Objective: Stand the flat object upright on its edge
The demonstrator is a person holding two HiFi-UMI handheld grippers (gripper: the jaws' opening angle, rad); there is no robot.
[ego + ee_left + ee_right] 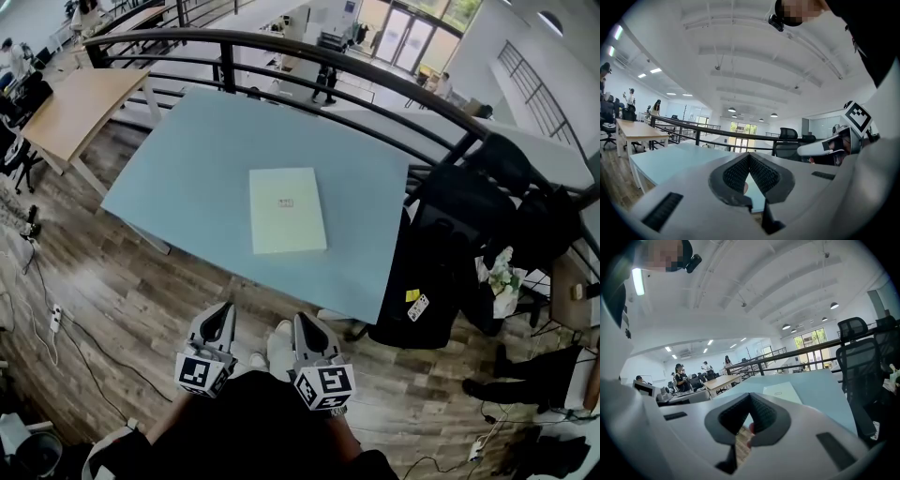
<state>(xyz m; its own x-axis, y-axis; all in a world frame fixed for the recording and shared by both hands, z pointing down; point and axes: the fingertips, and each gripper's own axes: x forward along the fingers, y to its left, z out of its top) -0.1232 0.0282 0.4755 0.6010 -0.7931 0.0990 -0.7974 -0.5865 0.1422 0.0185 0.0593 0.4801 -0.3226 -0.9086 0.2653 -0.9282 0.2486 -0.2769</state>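
A pale cream flat book [287,209] lies face up in the middle of the light blue table [187,159]. In the right gripper view the book [782,392] shows beyond the jaws on the table [820,390]. My left gripper [223,321] and right gripper [306,328] are held close to my body, short of the table's near edge and well apart from the book. Both are shut with nothing between their jaws. The left gripper [749,157] points over the table [670,161], its tips touching; the right gripper [751,397] likewise.
A black railing [309,47] curves behind the table. A black office chair [450,244] with bags stands at the table's right. A wooden desk [80,108] is at the far left. Cables and a power strip [54,319] lie on the wood floor.
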